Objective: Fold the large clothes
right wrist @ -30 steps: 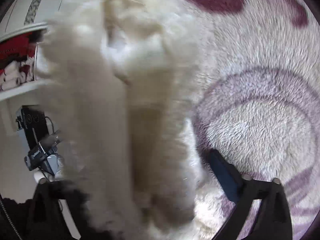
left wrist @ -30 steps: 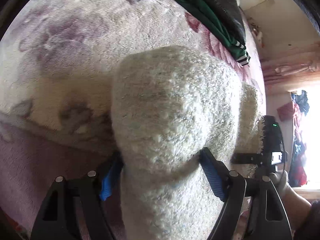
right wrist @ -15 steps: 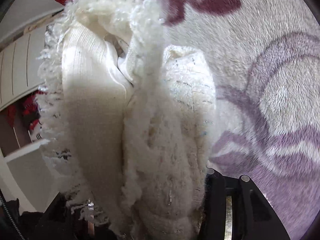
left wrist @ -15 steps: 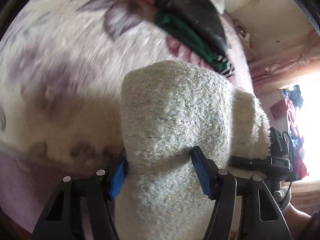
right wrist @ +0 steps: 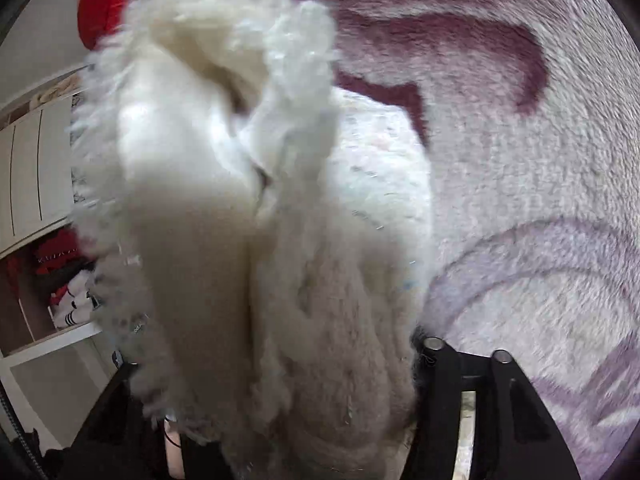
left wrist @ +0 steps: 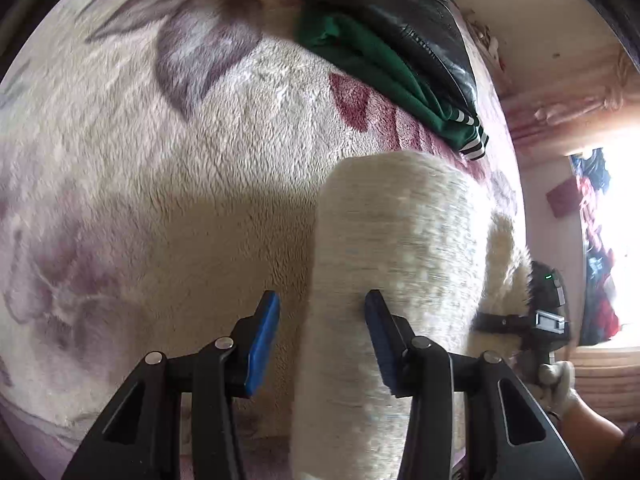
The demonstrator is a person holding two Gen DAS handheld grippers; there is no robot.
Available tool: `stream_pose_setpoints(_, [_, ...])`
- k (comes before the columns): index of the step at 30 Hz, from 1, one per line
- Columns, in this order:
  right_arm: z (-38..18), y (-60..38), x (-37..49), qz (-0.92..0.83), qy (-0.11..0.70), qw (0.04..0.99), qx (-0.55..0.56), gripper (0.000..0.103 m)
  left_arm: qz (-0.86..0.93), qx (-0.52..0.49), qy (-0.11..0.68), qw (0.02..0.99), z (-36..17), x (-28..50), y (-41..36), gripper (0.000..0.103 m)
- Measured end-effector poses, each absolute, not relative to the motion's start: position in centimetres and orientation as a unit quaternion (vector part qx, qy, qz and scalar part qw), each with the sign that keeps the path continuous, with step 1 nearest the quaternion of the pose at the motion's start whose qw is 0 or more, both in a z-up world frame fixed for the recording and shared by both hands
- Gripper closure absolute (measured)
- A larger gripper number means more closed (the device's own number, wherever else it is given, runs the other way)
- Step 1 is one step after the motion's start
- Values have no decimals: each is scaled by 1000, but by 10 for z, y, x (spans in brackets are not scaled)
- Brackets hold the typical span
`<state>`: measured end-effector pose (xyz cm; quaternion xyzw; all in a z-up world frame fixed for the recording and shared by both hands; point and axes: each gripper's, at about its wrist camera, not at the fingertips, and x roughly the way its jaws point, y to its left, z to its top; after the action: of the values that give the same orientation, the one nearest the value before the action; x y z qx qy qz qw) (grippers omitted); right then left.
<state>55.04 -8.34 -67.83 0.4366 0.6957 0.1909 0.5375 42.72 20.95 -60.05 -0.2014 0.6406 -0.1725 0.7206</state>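
Currently the left gripper (left wrist: 320, 336) has its jaws closing, part open. The right blue pad (left wrist: 378, 336) touches the side of the cream knit garment (left wrist: 400, 260); the left blue pad (left wrist: 264, 344) stands clear of it, with bare blanket showing in the gap. The garment is not pinched. It stands as a thick folded column from 6 o'clock up to the frame's centre, offset toward 4 o'clock, on the plush floral blanket (left wrist: 160, 208).

At 1 o'clock on the blanket: a green garment (left wrist: 372, 68) with a black leather-look jacket (left wrist: 404, 28) lying on top of it. At 4 o'clock the right gripper (left wrist: 536, 316) shows at the far edge of the knit, with a gloved hand (left wrist: 558, 380) below it.

Right wrist view, blurred: the cream knit garment (right wrist: 280, 240) fills the frame from 6 o'clock to 12 o'clock, fringe along its 9 o'clock edge. The right gripper (right wrist: 288, 432) has its jaws opening, set wide; the garment bulk sits between them, and its pile covers the pads, so contact cannot be read. Blanket (right wrist: 520, 200) lies at 3 o'clock. White shelving (right wrist: 36, 172) at 9 o'clock, red fabric (right wrist: 100, 0) at 11 o'clock.
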Motion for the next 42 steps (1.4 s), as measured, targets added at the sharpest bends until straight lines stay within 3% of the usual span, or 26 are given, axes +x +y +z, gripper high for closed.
stream_pose_setpoints(2, [-688,-87,546,212,701,527,431,14,-173,-212,639,719,-606,424,211,59])
stream_pose_setpoints(3, [-694,-85,544,221,703,520,432,8,-174,-215,638,719,-609,423,212,50])
stream_pose_setpoints(5, [-701,-79,545,240,699,506,445,8,-174,-226,641,712,-617,424,217,35])
stream_pose_setpoints(8, [-709,-71,546,259,695,499,449,6,-229,-299,626,683,-626,426,233,29])
stream_pose_setpoints(11, [-714,-68,561,266,695,490,454,6,-290,-332,612,656,-621,424,231,4])
stream_pose_setpoints(18, [-709,-28,577,271,701,484,448,6,-310,-306,675,596,-665,419,181,4])
stream_pose_setpoints(21, [-721,-9,579,274,704,488,438,6,-305,-310,655,618,-658,418,175,5])
stream_pose_setpoints(22, [-716,-2,582,271,703,494,434,6,-304,-290,644,639,-648,418,172,7])
stream_pose_setpoints(24, [-710,10,585,271,697,508,428,7,-300,-267,636,659,-634,417,167,23])
stream_pose_setpoints(26, [-702,19,587,264,685,527,429,35,-289,-255,628,676,-623,413,165,35])
stream_pose_setpoints(28, [-696,26,589,245,674,533,448,47,-283,-242,624,687,-612,409,165,40])
stream_pose_setpoints(32, [-672,46,587,232,660,549,458,54,-271,-214,608,715,-577,408,162,43])
stream_pose_setpoints(42, [-583,86,647,261,612,572,480,55,-274,-187,564,756,-487,469,141,42])
